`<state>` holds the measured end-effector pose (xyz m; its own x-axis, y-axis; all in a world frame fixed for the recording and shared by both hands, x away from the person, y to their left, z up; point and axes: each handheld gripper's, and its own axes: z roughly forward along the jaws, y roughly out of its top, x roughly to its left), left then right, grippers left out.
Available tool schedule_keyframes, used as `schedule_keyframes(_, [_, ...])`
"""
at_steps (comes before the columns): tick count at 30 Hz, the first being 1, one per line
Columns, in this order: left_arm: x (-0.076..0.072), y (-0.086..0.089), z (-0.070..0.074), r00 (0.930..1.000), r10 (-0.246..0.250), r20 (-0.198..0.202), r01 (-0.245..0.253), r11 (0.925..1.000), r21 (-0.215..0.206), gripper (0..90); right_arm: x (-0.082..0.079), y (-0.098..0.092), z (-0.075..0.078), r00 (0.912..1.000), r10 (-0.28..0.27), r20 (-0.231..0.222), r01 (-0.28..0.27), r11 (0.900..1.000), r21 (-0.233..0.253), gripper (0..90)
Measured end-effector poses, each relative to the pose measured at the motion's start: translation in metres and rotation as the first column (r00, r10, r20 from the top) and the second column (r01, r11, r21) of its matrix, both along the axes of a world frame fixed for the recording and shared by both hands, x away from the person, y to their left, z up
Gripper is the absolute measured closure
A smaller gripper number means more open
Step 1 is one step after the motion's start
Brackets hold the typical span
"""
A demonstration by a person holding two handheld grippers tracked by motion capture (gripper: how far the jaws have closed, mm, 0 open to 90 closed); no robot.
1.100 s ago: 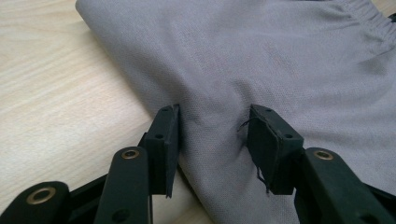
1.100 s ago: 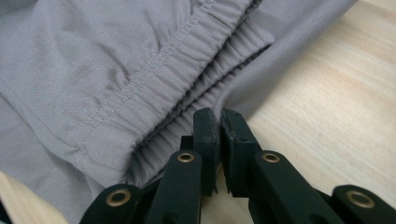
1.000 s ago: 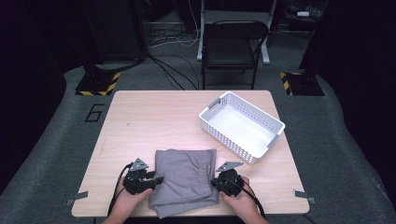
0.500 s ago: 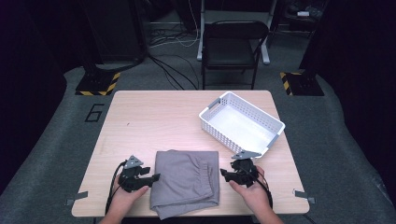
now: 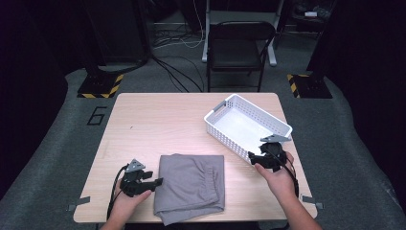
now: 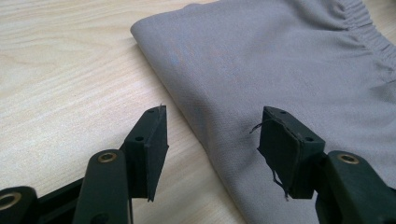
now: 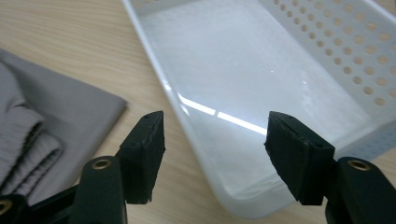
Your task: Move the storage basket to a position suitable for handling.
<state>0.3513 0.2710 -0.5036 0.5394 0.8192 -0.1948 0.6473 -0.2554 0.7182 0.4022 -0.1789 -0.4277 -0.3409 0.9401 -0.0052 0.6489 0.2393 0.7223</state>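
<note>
On the pale wood-grain tabletop (image 5: 158,124), the left gripper (image 5: 155,182) spreads its jaws wide at the folded grey woven cloth (image 5: 191,184) near the front edge, while the right gripper (image 5: 253,156), jaws wide, meets the perforated white plastic basket (image 5: 275,120) toward the right edge.

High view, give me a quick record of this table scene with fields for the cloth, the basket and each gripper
cloth: grey folded garment with an elastic band, lying flat at the table's near edge
basket: white perforated basket, empty, on the table's right side
left gripper: left gripper open, at the cloth's left edge
right gripper: right gripper open, at the basket's near corner
table: wooden table
</note>
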Motion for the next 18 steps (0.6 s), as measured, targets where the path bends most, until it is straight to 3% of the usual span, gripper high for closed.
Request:
schedule_keyframes(7, [0.0, 0.002, 0.0, 0.9998, -0.01, -0.016, 0.01, 0.9999, 0.002, 41.8, 0.01, -0.02, 0.001, 0.9966, -0.08, -0.019, 0.08, 0.997, 0.008, 34.9])
schedule_keyframes(13, [0.0, -0.001, -0.002, 0.9999, 0.014, -0.007, -0.014, 0.9999, -0.009, 41.8, 0.016, -0.035, -0.004, 0.9905, -0.136, -0.019, 0.136, 0.991, -0.005, 32.9])
schedule_keyframes(16, [0.0, 0.0, -0.002, 1.0, 0.0, -0.009, 0.0, 1.0, 0.005, 41.7, 0.019, -0.043, -0.009, 0.9869, -0.156, -0.042, 0.156, 0.988, -0.008, 31.5])
schedule_keyframes(18, [0.0, -0.001, -0.003, 0.9999, 0.013, -0.009, -0.014, 0.9999, -0.01, 41.7, 0.02, -0.047, -0.012, 0.9834, -0.172, -0.058, 0.172, 0.985, -0.001, 30.3])
